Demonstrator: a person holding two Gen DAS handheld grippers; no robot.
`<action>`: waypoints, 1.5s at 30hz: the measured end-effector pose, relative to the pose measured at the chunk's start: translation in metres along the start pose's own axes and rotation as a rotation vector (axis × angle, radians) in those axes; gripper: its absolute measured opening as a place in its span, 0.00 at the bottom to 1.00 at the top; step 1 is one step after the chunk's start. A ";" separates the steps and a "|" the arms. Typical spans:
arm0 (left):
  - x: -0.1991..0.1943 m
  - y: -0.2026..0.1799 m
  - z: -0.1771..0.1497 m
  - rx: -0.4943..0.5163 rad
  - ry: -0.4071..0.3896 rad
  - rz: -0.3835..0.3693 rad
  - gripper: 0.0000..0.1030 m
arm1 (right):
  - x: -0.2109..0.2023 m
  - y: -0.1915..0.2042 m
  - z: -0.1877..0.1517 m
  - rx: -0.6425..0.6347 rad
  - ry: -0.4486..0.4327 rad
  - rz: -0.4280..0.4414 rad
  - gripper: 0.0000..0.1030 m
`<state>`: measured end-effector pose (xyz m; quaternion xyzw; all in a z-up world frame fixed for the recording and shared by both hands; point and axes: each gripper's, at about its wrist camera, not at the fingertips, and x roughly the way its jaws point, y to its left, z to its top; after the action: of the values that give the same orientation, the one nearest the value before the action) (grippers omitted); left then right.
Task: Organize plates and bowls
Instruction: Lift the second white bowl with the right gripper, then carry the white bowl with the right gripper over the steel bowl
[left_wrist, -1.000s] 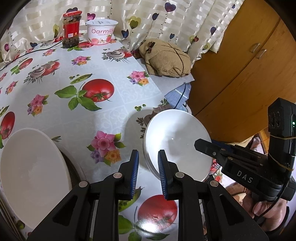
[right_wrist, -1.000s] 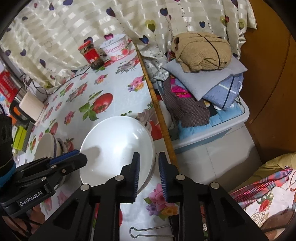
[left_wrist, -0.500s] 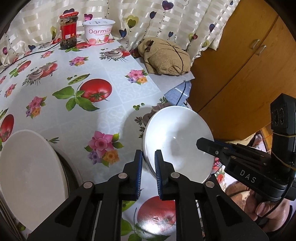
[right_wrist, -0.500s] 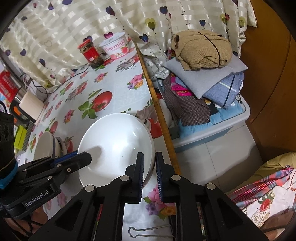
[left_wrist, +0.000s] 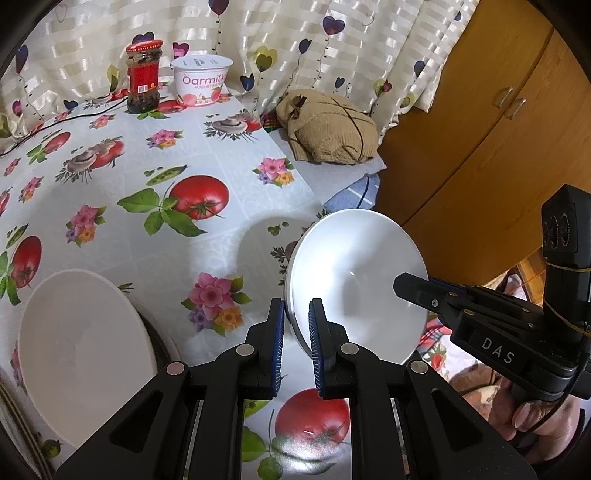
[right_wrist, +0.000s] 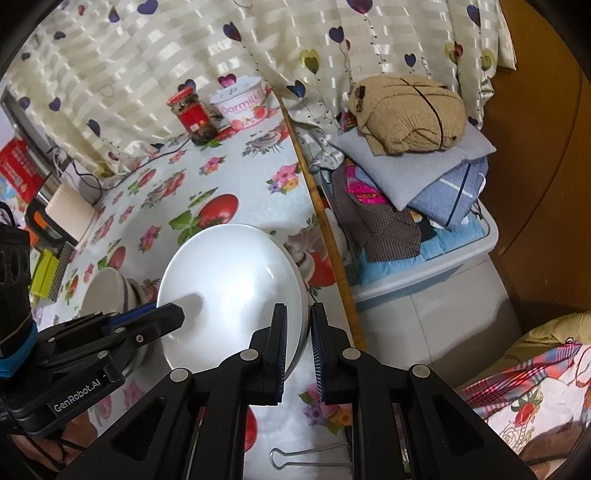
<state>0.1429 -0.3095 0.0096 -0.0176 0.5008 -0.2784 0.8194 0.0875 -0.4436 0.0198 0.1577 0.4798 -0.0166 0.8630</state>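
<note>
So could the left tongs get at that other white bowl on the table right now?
Probably not yet. The left tongs are clamped on the plate's rim, sharing it with the right tongs. The bowl sits uncovered beside them, so only the plate stands in the way.

A table in a flowered oilcloth (left_wrist: 207, 147) bears a jar (left_wrist: 143, 75), yogurt tub (left_wrist: 201, 79) and stacked bowls (left_wrist: 77, 350)

white plate (left_wrist: 354, 280) tilted above table edge (glossy), white bowl (left_wrist: 77, 350) nearby
</note>
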 end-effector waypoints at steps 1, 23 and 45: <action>-0.002 0.000 0.001 -0.002 -0.005 -0.001 0.14 | -0.002 0.001 0.000 -0.002 -0.003 0.000 0.13; -0.040 0.012 0.004 -0.035 -0.072 -0.003 0.14 | -0.029 0.034 0.014 -0.066 -0.054 0.008 0.13; -0.082 0.044 0.002 -0.097 -0.146 0.033 0.14 | -0.038 0.084 0.023 -0.148 -0.082 0.049 0.13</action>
<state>0.1353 -0.2341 0.0637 -0.0692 0.4526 -0.2382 0.8565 0.1009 -0.3756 0.0844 0.1042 0.4400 0.0337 0.8913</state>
